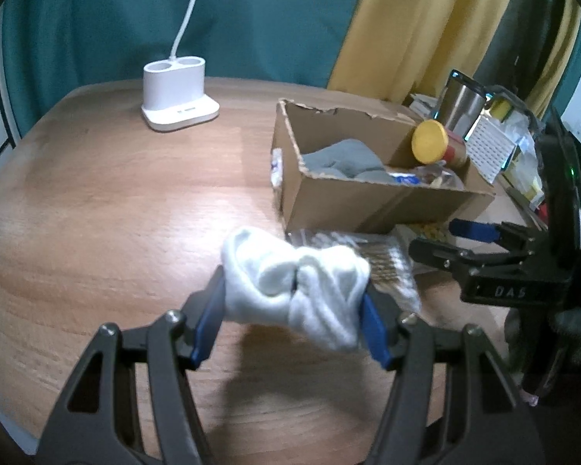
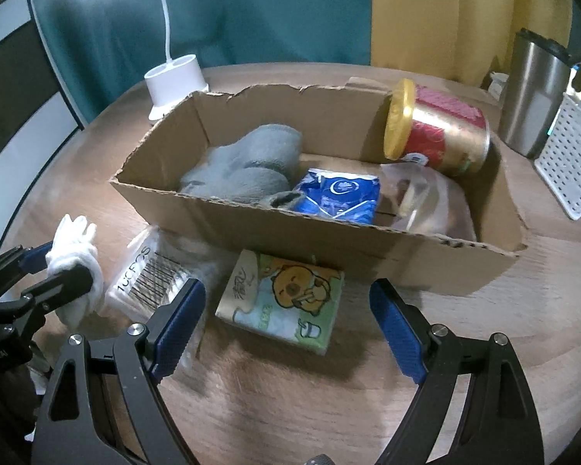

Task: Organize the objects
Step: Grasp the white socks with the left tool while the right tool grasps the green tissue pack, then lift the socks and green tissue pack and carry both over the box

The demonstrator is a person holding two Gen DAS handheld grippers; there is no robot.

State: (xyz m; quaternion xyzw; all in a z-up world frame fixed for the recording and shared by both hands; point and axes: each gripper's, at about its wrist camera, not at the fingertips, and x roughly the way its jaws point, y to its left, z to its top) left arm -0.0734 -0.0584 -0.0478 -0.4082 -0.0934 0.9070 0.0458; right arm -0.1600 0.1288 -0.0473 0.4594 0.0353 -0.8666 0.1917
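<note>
Left hand-held gripper [image 1: 294,310] is pinching one bundled white sock [image 1: 294,290] between its blue pads and is carrying it clear of the counter [image 1: 116,201]; in the right wrist view the same bundle is showing at far left, beside the bag of cotton swabs [image 2: 147,283]. The relation that matters: the cardboard box [image 2: 317,228] is lying ahead and to the right of this gripper, its long axis running left to right across the right wrist view, with the near wall between sock and interior, so the drop is probably needing a lift over that torn rim. The left hand is the nearer one to the box's open left end, where one grey cloth [image 2: 248,162] is already sitting. The right hand-held gripper [image 2: 286,321] is hovering with jaws spread wide, gripping nothing, and the tissue pack [image 2: 282,302] is lying flat just ahead between its pads, long axis running roughly away from the gripper, so a straight descent looks sufficient. Count, left to right: one white lamp base [image 2: 174,81], one sock bundle, one swab bag, one grey cloth, one tissue pack, one blue packet [image 2: 337,193], one clear bag [image 2: 426,201], one red-and-gold can [image 2: 441,131] lying on its side, one steel tumbler [image 2: 534,97], one perforated white tray [image 2: 569,162].
</note>
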